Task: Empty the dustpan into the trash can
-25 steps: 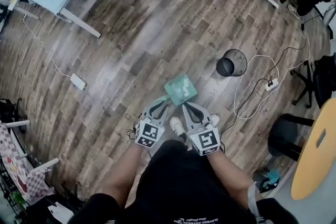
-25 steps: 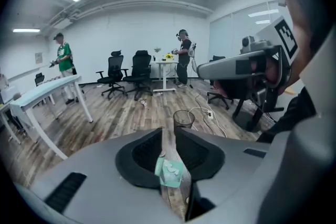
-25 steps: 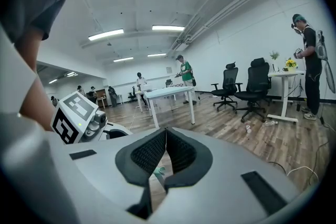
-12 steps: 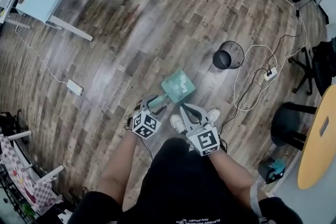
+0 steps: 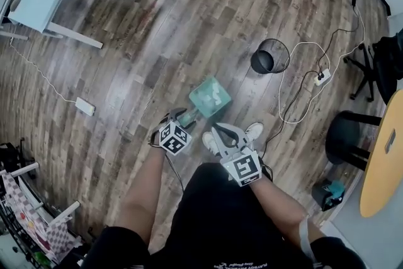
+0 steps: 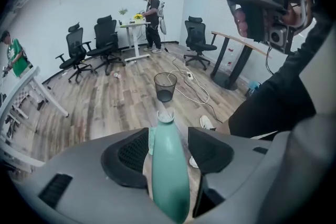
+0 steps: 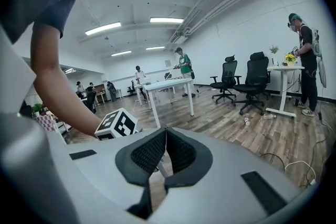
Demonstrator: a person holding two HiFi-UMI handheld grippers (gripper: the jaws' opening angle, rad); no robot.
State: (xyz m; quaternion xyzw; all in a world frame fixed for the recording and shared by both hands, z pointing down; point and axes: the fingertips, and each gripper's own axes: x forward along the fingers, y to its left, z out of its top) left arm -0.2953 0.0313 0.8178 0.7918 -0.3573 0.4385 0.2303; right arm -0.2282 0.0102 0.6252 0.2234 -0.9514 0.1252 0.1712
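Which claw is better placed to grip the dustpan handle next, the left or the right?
Left. The dustpan handle lies between the open jaws of the left claw, with the pads not pressing on it. The right claw is shut and empty.

Teal dustpan (image 5: 210, 96), black mesh trash can (image 5: 271, 57) — upright, well beyond it

One dustpan (image 5: 210, 97), one trash can (image 5: 269, 57), two grippers (image 5: 182, 118) (image 5: 218, 130) and two white shoes (image 5: 254, 131) (image 5: 210, 144)

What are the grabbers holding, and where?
Nothing. The left gripper is open around the dustpan handle; the right gripper is shut and empty.
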